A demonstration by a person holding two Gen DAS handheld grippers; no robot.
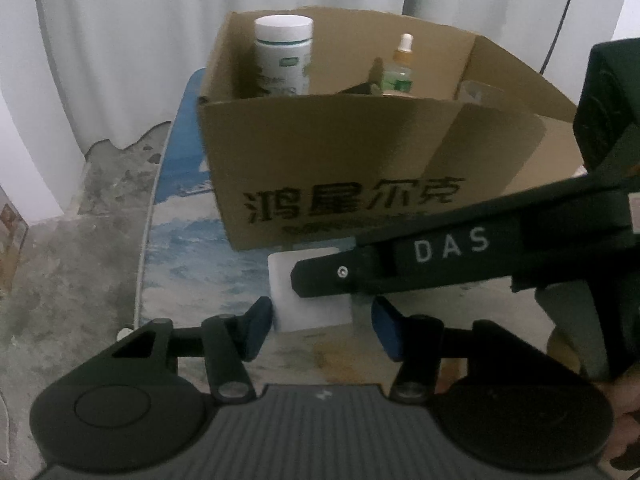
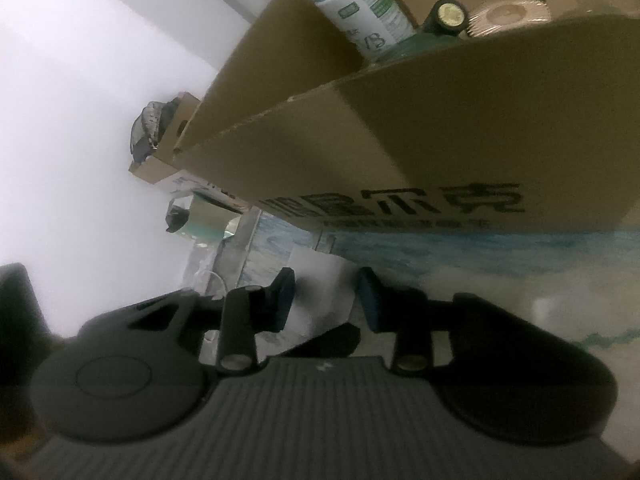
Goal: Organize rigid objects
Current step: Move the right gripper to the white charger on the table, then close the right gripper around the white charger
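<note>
Cardboard box [image 1: 336,152] on blue-and-white patterned table [image 1: 180,248], white curtains [image 1: 120,40] behind.

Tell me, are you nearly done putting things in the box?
Partly. Done: a white bottle and a dropper bottle already stand in the cardboard box. In hand: the white block lies in front of the box, between the fingers of the left gripper and the right gripper, not lifted yet. Left: getting that block into the box.
</note>
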